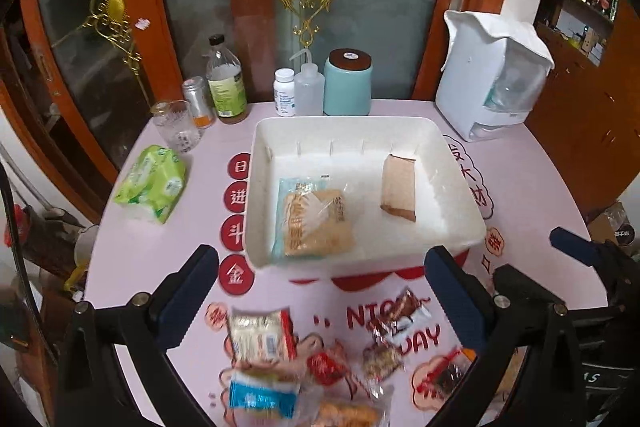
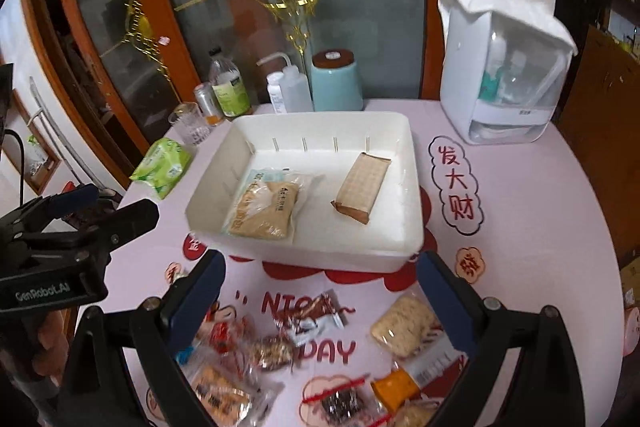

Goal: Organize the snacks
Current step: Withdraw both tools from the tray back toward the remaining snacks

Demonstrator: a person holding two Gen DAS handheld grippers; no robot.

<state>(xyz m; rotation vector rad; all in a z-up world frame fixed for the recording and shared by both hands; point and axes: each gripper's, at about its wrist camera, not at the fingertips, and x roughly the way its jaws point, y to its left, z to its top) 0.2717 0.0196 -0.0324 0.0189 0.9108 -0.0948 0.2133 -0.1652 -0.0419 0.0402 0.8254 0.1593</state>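
Item: white tray (image 1: 460,187), set on a pink printed tablecloth (image 1: 532,211); two snacks are already held in it – a clear pack of beige biscuits (image 1: 316,223) at the left, a brown paper-wrapped bar (image 1: 398,189) at the right, well apart

Item: loose snacks, heaped on the cloth in front of the tray's near wall; a white-and-red pack (image 1: 262,337), a blue-and-white pack (image 1: 260,397), a small red wrapped sweet (image 1: 326,367), a brown-and-white wrapper (image 1: 404,311) and a noodle-like pack (image 2: 404,325) are noted, several overlapping; the lower ones are blurred

Item: left gripper (image 1: 320,291), jaws spread wide, nothing held; the heap lies just below and between its fingers, the tray just beyond the tips

Item: right gripper (image 2: 320,291), likewise wide and empty; the noodle-like pack lies beside its right finger, the brown-and-white wrapper between the fingers

Risks, as judged: since the wrappers overlap and are slippery film, two may be pinched at once, or one may be squeezed out sideways; crisp contents may be crushed by a hard closure; the tray's near wall may be clipped and the tray shoved toward the bottles (image 1: 228,83) and the glass tumbler (image 1: 178,125) behind it; the two grippers stand near each other and may collide over the heap
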